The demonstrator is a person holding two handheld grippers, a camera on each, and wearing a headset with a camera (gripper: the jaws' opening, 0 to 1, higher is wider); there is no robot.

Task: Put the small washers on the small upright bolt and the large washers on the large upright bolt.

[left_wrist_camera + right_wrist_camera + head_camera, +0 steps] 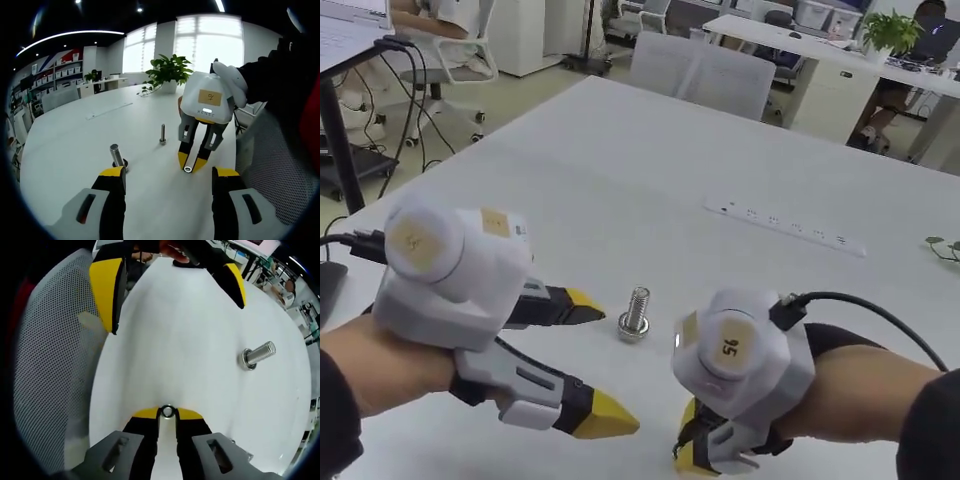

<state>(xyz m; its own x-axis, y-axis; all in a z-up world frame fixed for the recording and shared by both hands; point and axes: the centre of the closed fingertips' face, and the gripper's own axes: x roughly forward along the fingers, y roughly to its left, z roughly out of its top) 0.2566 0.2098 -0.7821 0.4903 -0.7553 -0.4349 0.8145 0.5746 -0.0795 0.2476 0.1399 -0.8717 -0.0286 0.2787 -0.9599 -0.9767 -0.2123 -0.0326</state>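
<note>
Washer (188, 169), size hard to judge, sat pinched in the right gripper (168, 415), tips partly cut off in head view; left gripper (169, 172) spread.

Bright even light, blown-out window (210, 42), soft shadows on white table (650, 170); fisheye warp at edges

Head view from above, facing forward and down across the table (650, 160), thick bolt (635, 312) near at 6 o'clock, left gripper view low over the tabletop, thick bolt at 7 o'clock, right gripper view close, tipped down, same thick bolt at 3 o'clock
</note>
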